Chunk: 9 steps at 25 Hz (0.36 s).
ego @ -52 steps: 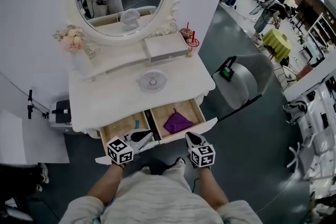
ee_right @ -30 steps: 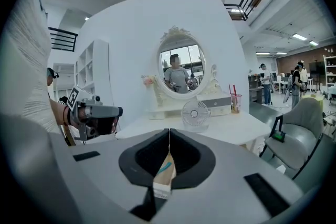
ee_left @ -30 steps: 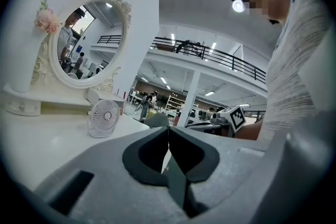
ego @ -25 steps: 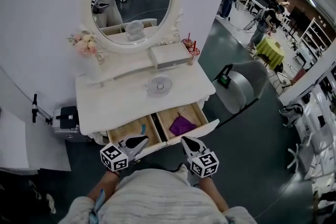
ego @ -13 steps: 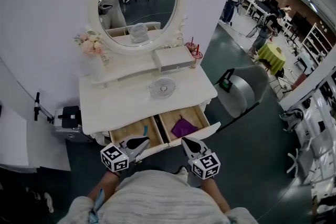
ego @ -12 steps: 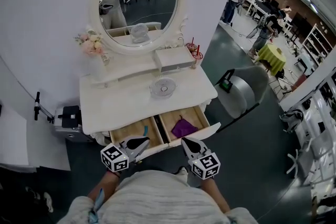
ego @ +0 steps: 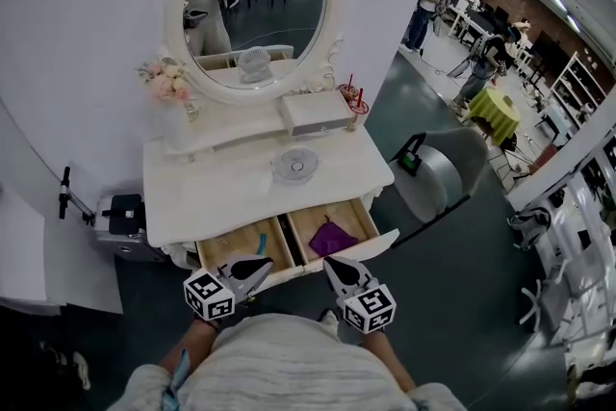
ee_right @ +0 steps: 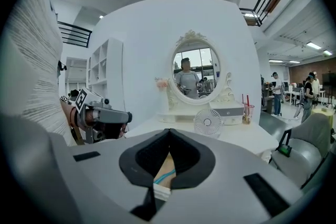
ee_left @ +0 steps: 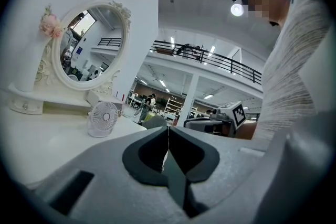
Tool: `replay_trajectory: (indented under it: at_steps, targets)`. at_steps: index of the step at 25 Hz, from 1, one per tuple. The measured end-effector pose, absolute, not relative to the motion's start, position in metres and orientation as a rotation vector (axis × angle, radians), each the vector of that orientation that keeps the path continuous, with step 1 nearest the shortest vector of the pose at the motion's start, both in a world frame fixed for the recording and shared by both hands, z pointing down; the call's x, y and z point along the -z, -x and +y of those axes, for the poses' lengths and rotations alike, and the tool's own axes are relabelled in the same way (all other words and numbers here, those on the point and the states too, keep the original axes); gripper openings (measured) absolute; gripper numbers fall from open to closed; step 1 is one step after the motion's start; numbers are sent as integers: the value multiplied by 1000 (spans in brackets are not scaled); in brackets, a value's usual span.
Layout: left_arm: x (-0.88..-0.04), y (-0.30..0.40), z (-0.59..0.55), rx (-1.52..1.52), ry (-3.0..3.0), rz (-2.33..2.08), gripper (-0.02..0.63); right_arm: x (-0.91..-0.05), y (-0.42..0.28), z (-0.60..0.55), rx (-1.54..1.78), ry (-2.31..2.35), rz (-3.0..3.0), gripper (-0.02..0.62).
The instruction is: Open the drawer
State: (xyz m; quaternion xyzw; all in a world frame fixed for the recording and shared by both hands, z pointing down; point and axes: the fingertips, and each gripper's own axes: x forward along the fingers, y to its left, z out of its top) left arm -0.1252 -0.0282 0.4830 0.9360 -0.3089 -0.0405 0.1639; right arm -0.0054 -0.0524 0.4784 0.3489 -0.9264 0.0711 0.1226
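In my head view the left gripper point(ego: 258, 264) covers the near end of the left drawer point(ego: 236, 245), and the right gripper point(ego: 334, 263) hides part of the right drawer's front point(ego: 383, 242). The purple thing point(ego: 330, 239) inside is too small for me to name (folded or crumpled, I can't say). In the right gripper view only a teal strip point(ee_right: 164, 176) on a sliver of wood shows past the jaws; I can't identify it. In the left gripper view the gripper's own body blocks everything below the tabletop point(ee_left: 47, 139).
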Motion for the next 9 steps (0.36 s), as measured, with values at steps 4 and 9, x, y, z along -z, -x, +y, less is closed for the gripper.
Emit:
replay_trajectory:
  at_steps: [4,9]
  targets:
    - [-483,118,-23,104,-2679,-854,15,-479,4,-48,-213,-1022,-2703,9]
    - [-480,115,-21,111,-2692,-844,15,-477,4,-47,-205,-1026,-2713,9]
